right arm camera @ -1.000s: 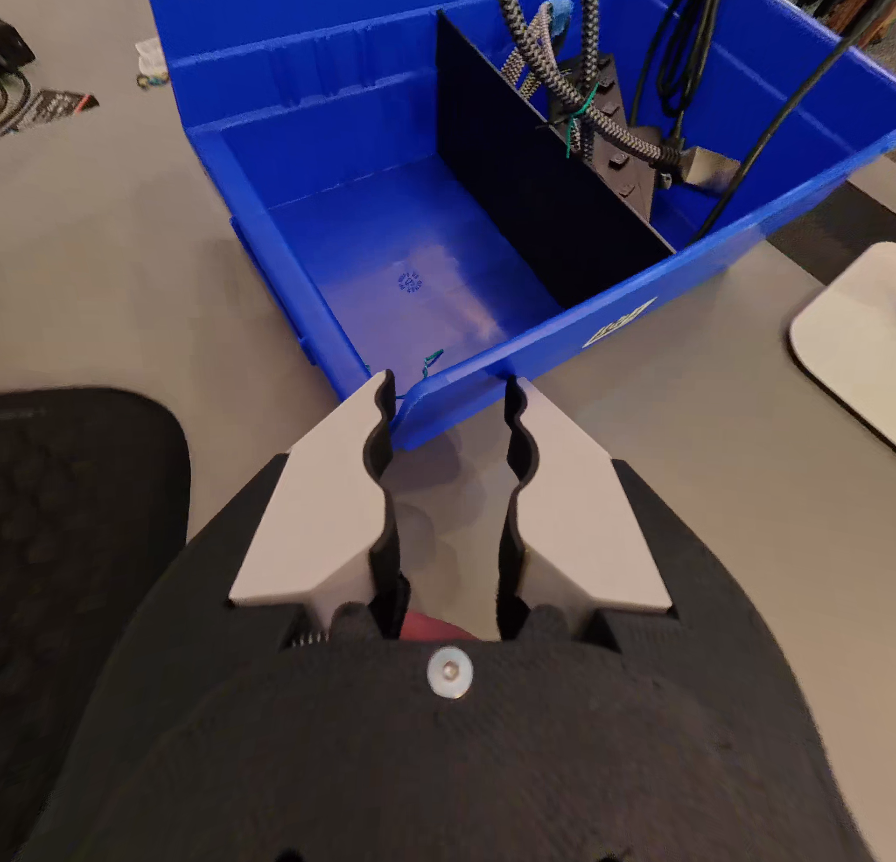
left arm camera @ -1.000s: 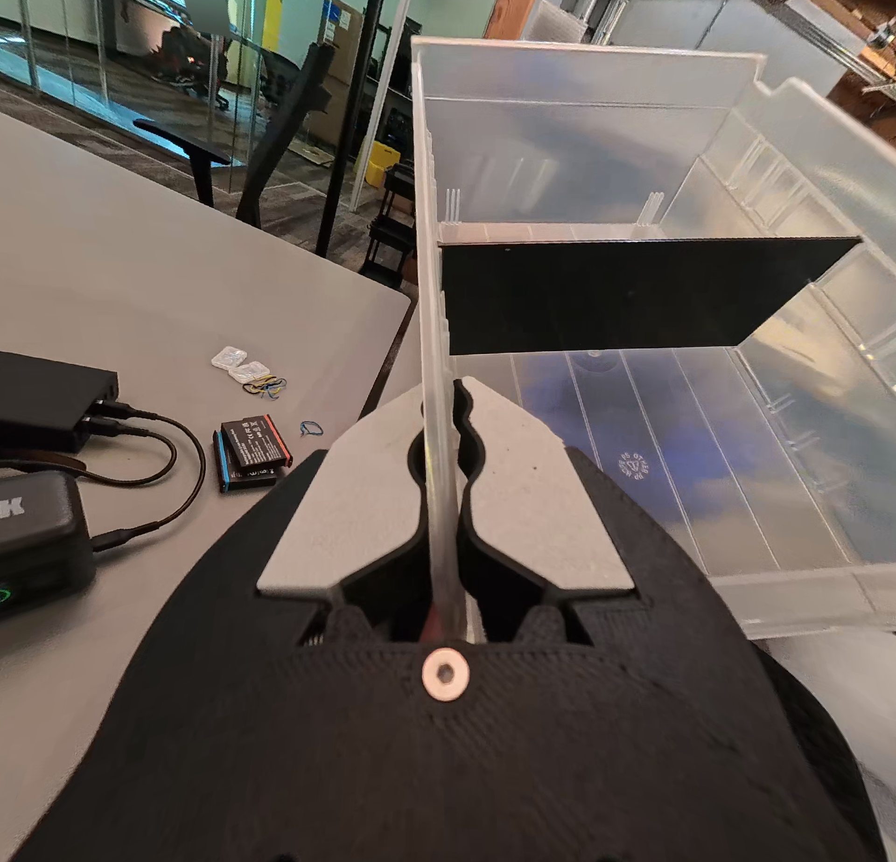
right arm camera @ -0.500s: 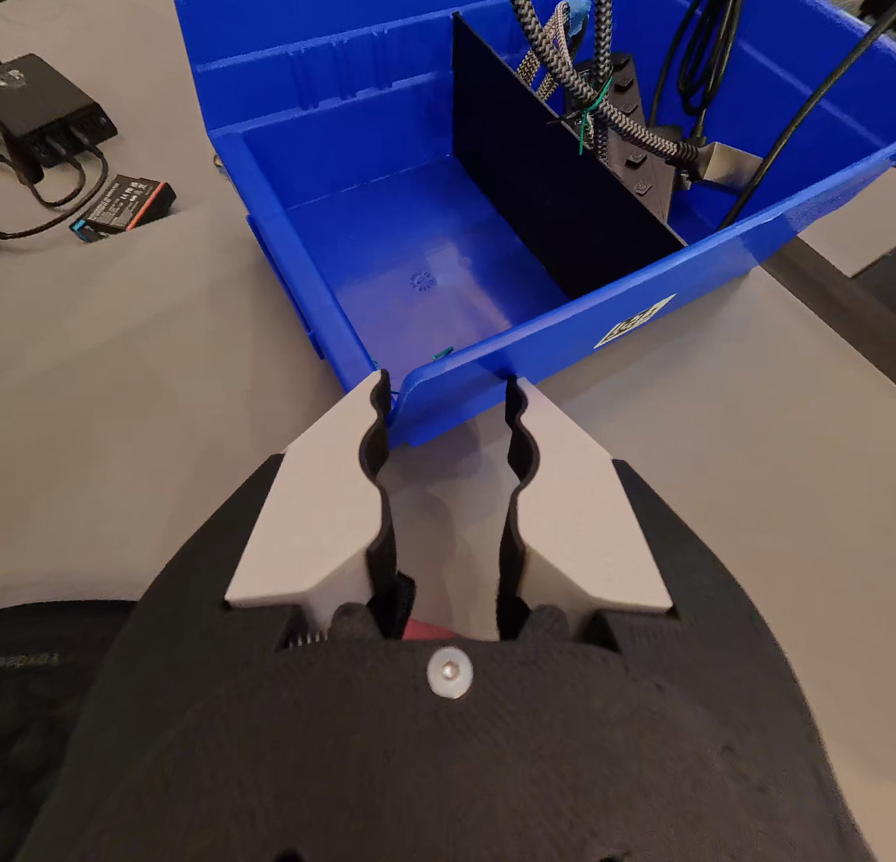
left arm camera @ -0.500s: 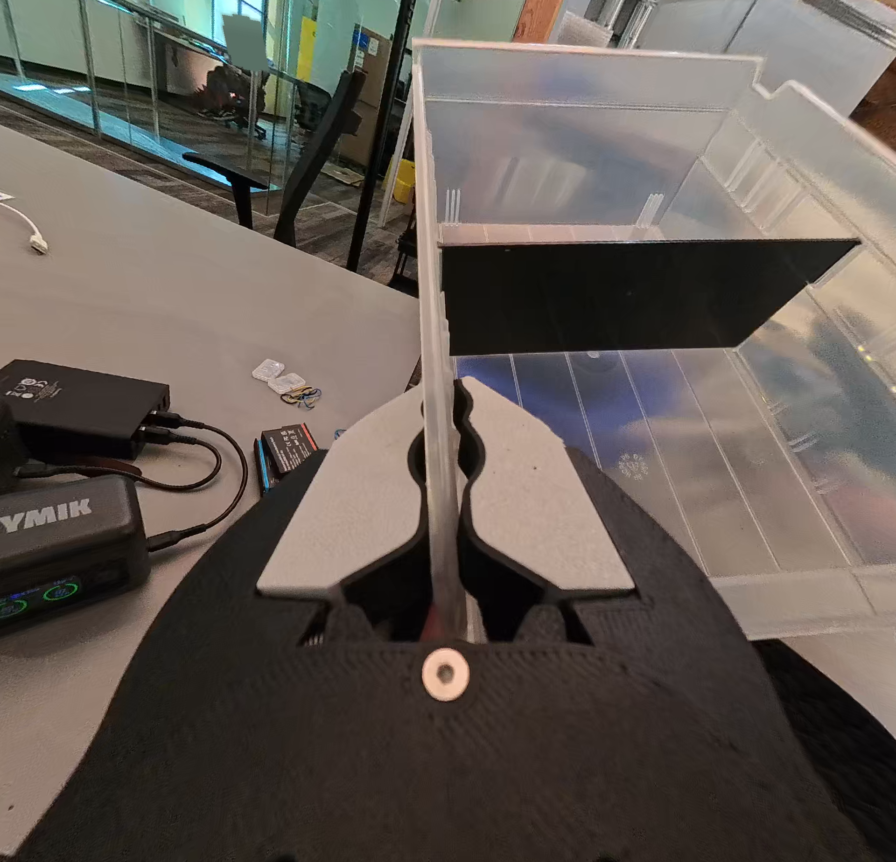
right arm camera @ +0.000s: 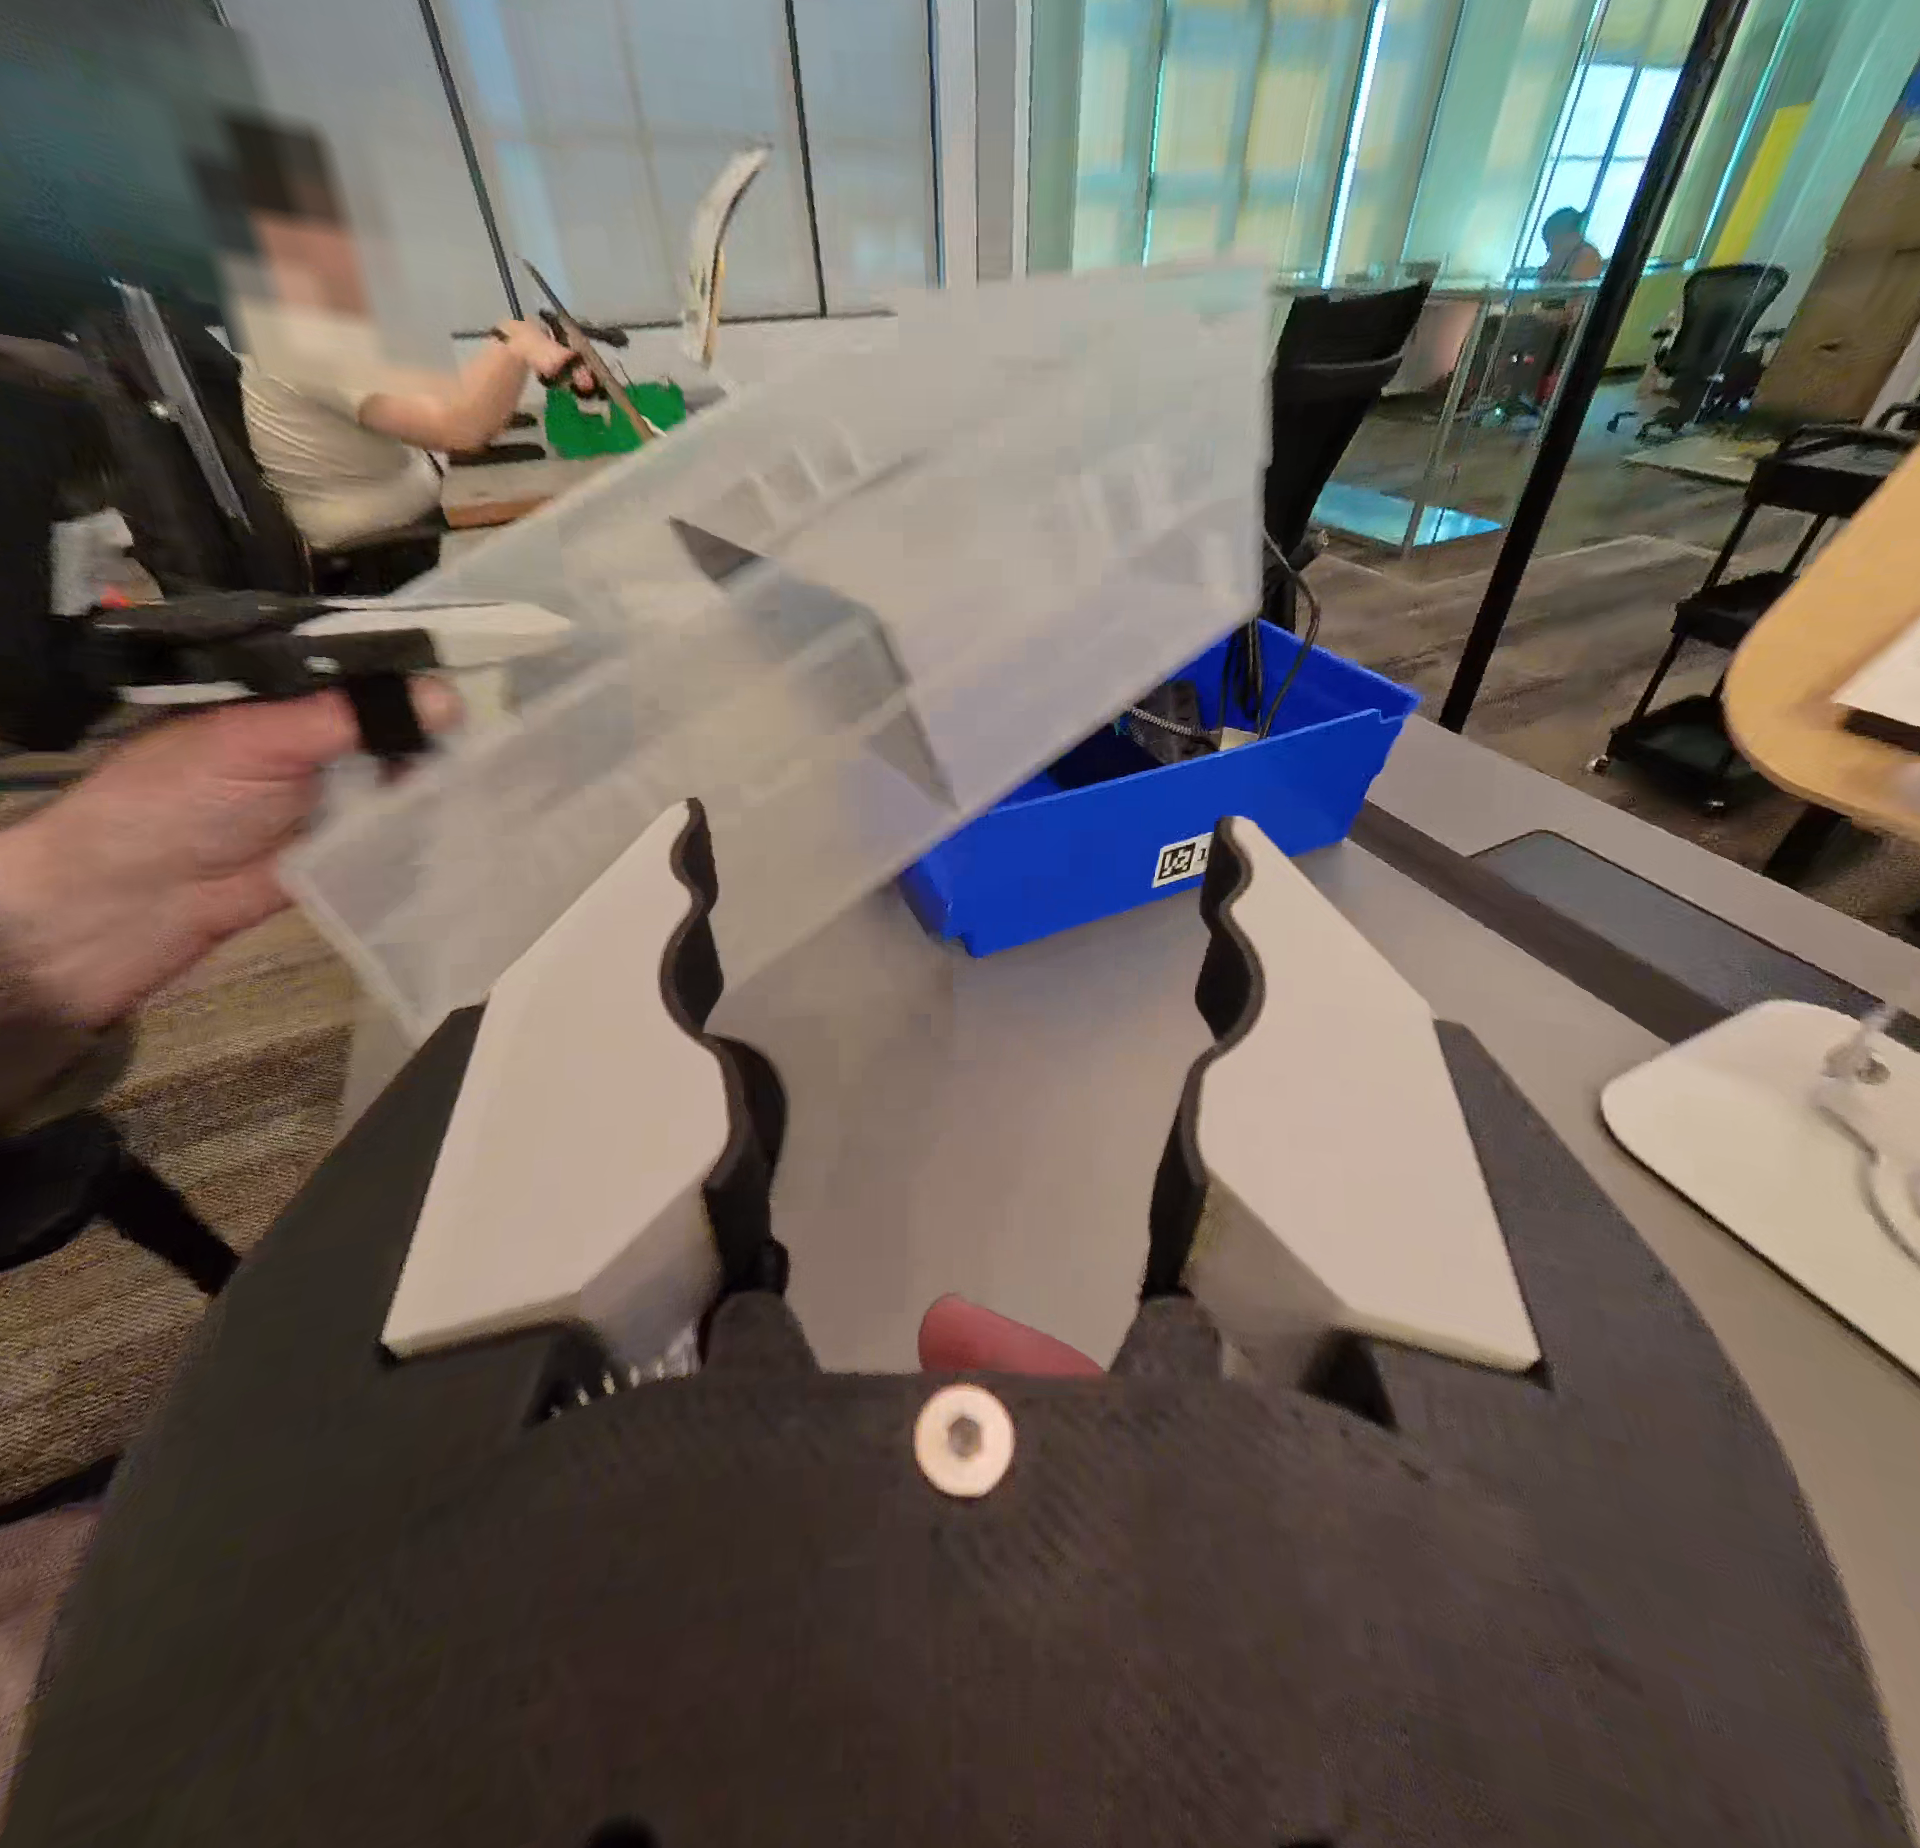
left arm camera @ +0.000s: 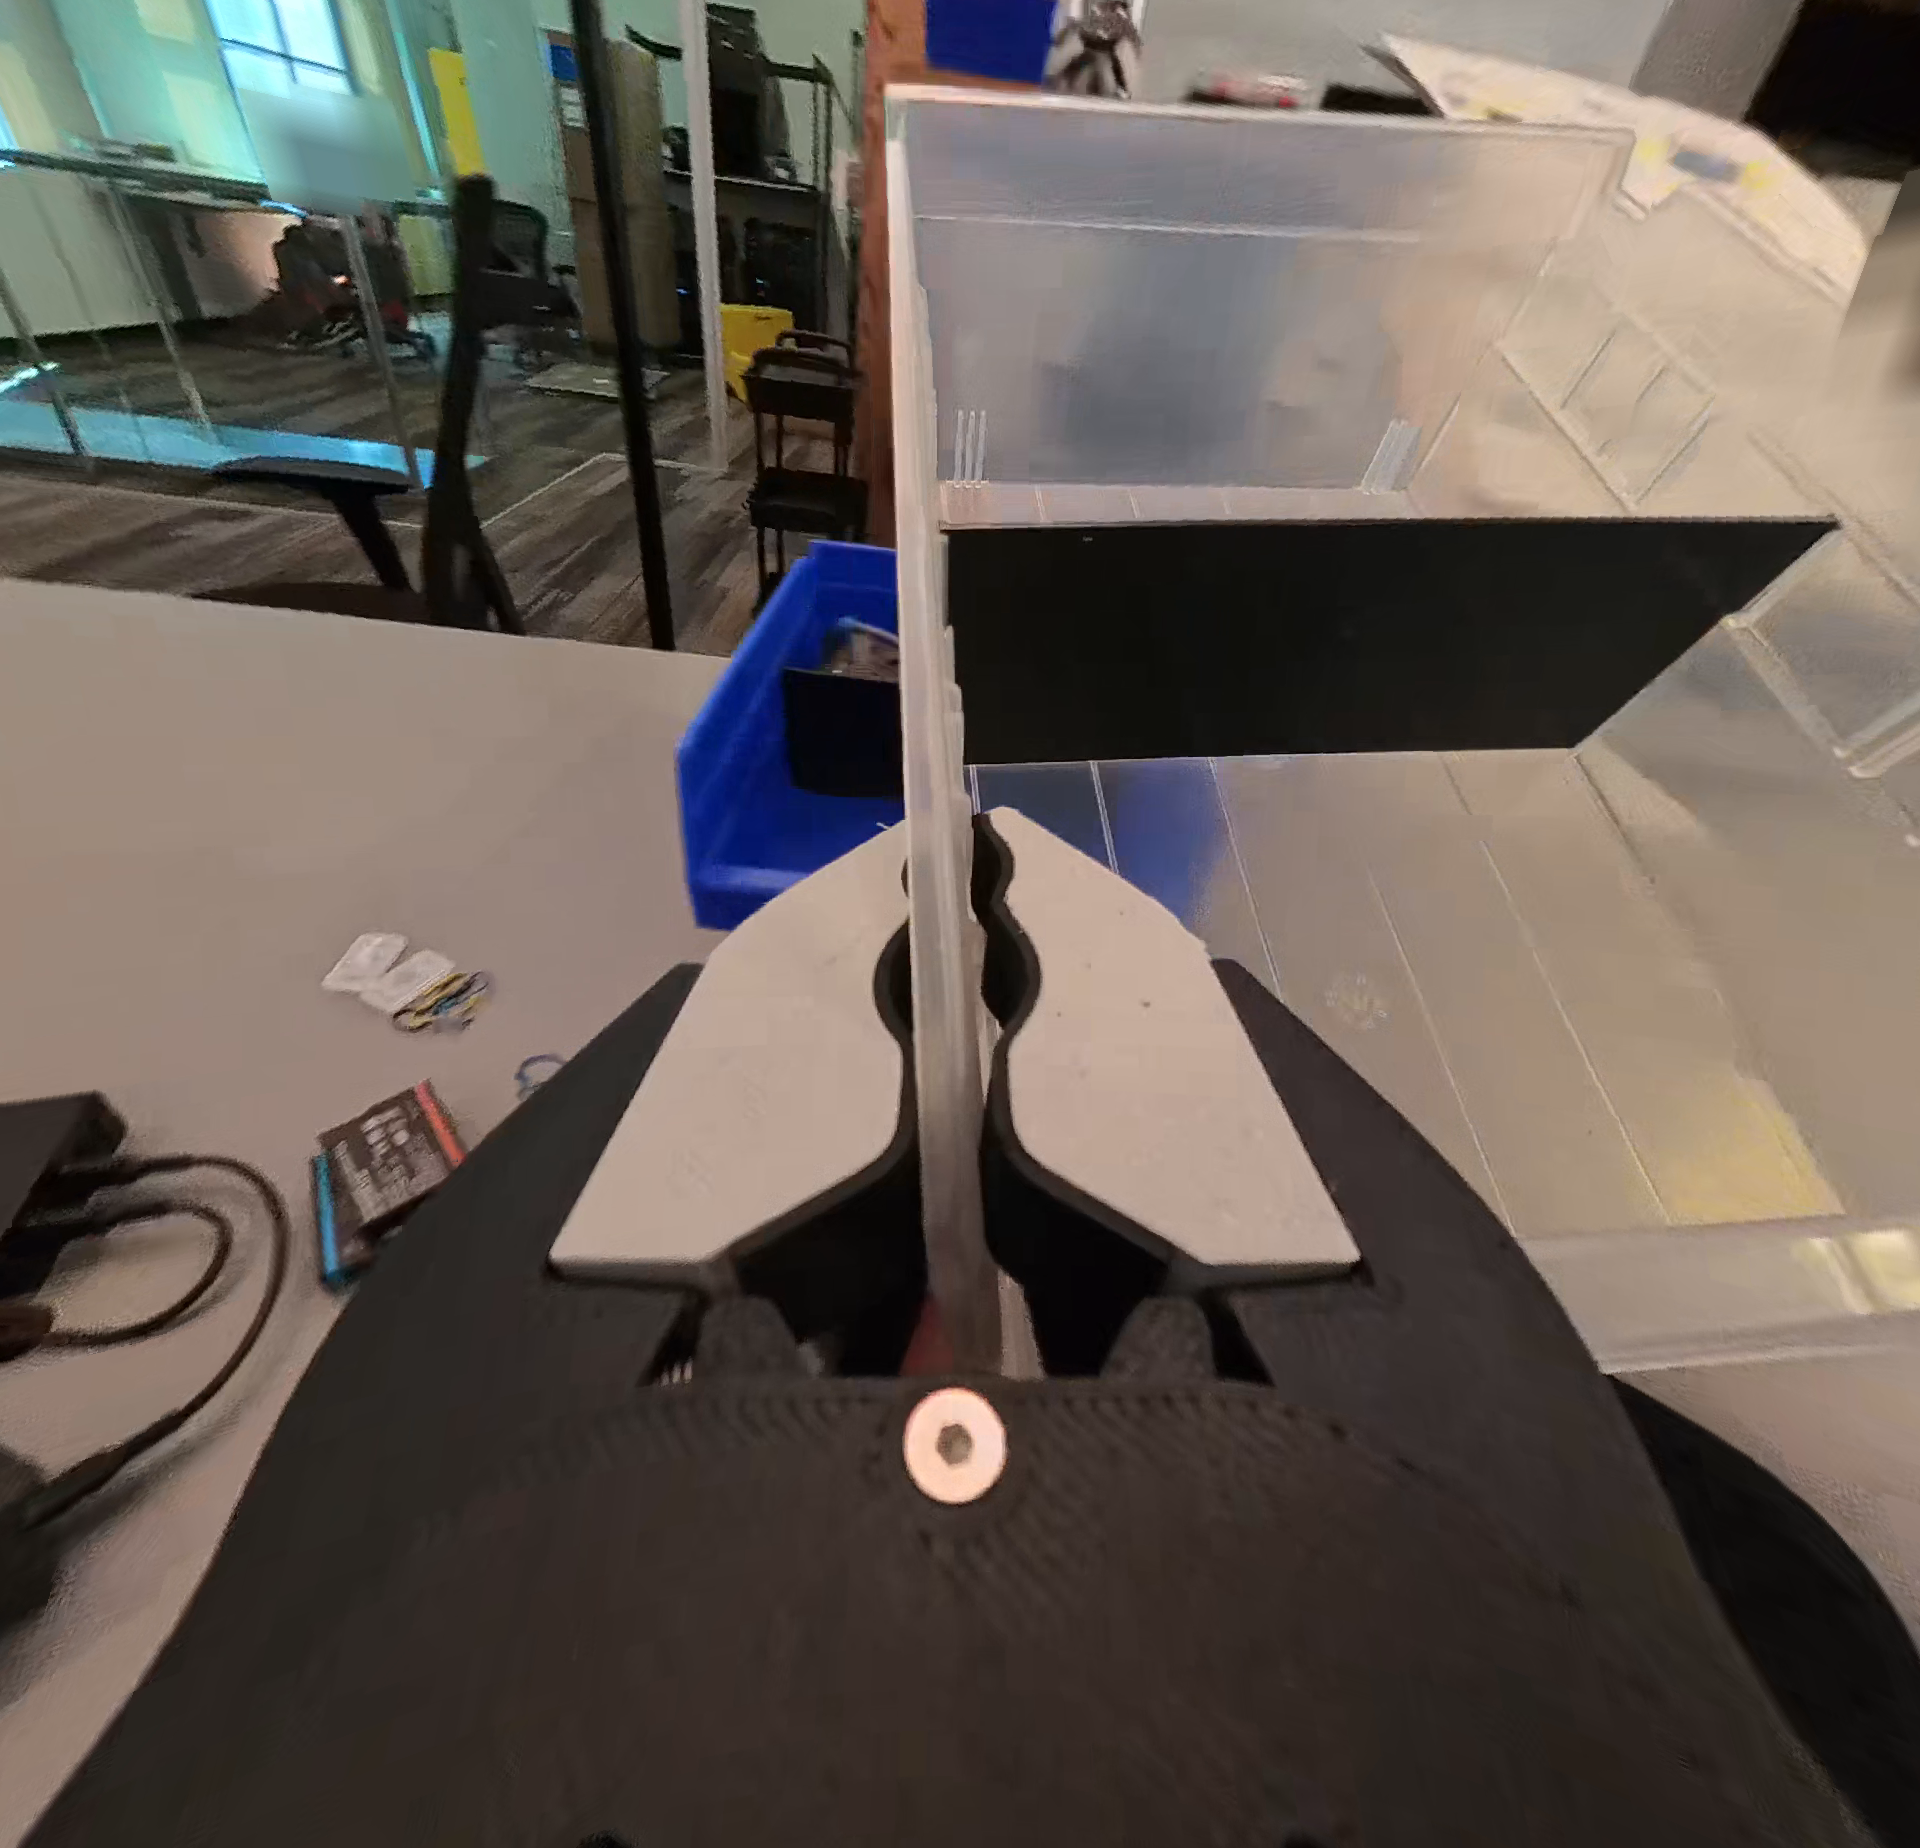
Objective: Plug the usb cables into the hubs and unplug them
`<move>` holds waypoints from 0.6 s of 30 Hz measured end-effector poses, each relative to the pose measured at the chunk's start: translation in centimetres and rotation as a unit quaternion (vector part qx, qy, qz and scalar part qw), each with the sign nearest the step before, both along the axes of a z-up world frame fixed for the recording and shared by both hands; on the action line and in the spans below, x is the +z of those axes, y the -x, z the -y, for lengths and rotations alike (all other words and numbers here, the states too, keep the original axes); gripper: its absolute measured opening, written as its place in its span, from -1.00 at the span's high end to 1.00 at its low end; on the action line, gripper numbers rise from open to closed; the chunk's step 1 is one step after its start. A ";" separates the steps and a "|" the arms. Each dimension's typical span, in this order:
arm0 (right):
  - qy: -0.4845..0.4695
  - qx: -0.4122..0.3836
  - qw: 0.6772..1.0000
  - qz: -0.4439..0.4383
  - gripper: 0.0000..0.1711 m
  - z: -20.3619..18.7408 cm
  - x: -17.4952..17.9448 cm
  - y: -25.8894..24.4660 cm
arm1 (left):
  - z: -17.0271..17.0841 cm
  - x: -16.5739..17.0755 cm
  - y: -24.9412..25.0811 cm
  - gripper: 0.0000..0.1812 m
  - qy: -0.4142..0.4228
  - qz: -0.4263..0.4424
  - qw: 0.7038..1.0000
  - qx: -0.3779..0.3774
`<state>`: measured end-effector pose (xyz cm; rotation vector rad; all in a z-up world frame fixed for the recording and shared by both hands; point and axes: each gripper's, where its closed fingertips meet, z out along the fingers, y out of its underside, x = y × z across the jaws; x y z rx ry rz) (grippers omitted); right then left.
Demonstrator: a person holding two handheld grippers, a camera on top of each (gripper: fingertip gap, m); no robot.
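Clear bin (left arm camera: 1351, 344) clamped by its side wall in left gripper (left arm camera: 943, 863), jaws pressed flat against the thin plastic. Black divider (left arm camera: 1351, 635) across the bin's middle; both compartments bare. Only in left wrist view: grey counter (left arm camera: 312, 759) with black cables (left arm camera: 208, 1268) running to a dark box (left arm camera: 42, 1144) at its left edge, a small black pack (left arm camera: 384, 1164) with red and blue ends, flat clear packets (left arm camera: 390, 967) and coloured rubber bands (left arm camera: 447, 998) nearer the middle. Whether that box is a hub, cannot tell. Print on the pack too blurred to read. Blue bin (left arm camera: 748, 780) seen past the clear wall, at the counter's far edge.

Only in right wrist view: clear bin (right arm camera: 883, 551) held tilted in the air, well above the counter (right arm camera: 987, 1123), left gripper (right arm camera: 447, 624) at its left side in a hand (right arm camera: 135, 842), motion-blurred. Right gripper (right arm camera: 956, 842) wide open, holding nothing, a fingertip (right arm camera: 997, 1341) showing at the base between the jaws. Blue bin (right arm camera: 1143, 822) beyond, on the counter, partly hidden behind the clear one; dark cables (right arm camera: 1257, 676) and a braided lead (right arm camera: 1164, 723) rising from its far compartment, hubs not clearly made out. White sticker (right arm camera: 1184, 863) with a black square code on its front wall. White base plate (right arm camera: 1745, 1154) at the counter's right edge. Seated person (right arm camera: 343, 448) at another table in the background.
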<state>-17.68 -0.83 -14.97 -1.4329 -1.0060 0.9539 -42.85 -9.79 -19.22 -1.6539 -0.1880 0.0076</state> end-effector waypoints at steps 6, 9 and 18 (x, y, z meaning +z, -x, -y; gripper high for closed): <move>-0.020 -0.077 0.996 -0.041 -0.16 3.7 0.3 -8.1 | -5.8 -0.1 -11.0 0.95 0.033 -0.038 0.994 -0.093; -0.010 -0.104 0.991 -0.082 -0.08 4.0 0.3 -11.4 | -8.8 -0.1 -17.1 0.95 0.038 -0.056 0.988 -0.142; -0.055 -0.266 0.951 -0.148 -0.20 1.5 2.2 -25.4 | -17.2 -0.6 -37.4 0.95 0.055 0.007 0.943 -0.327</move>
